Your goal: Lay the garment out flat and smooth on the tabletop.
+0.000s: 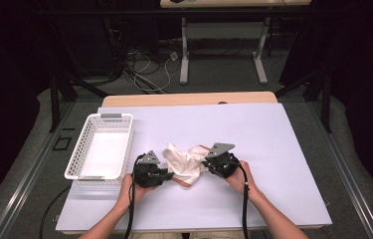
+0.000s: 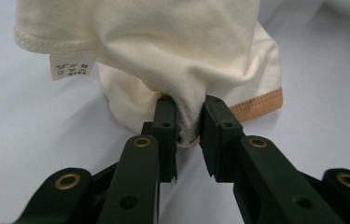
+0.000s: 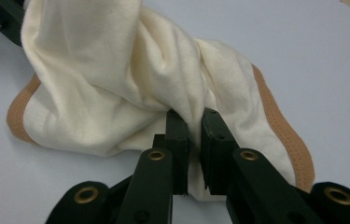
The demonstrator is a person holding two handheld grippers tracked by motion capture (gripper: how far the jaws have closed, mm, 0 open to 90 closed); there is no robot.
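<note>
1 cream garment (image 1: 186, 164) with a tan hem, 1 white basket (image 1: 102, 147) and 2 grippers sit on a white worktop (image 1: 273, 149); beyond it lie grey floor, cables and another table's legs. The garment lies bunched between the grippers. The left gripper (image 2: 189, 119) pinches a fold of it, jaws nearly together; the right gripper (image 3: 195, 123) clamps another fold likewise.

High view overhead, far; gripper views close, sharing cloth (image 2: 172, 51).
</note>
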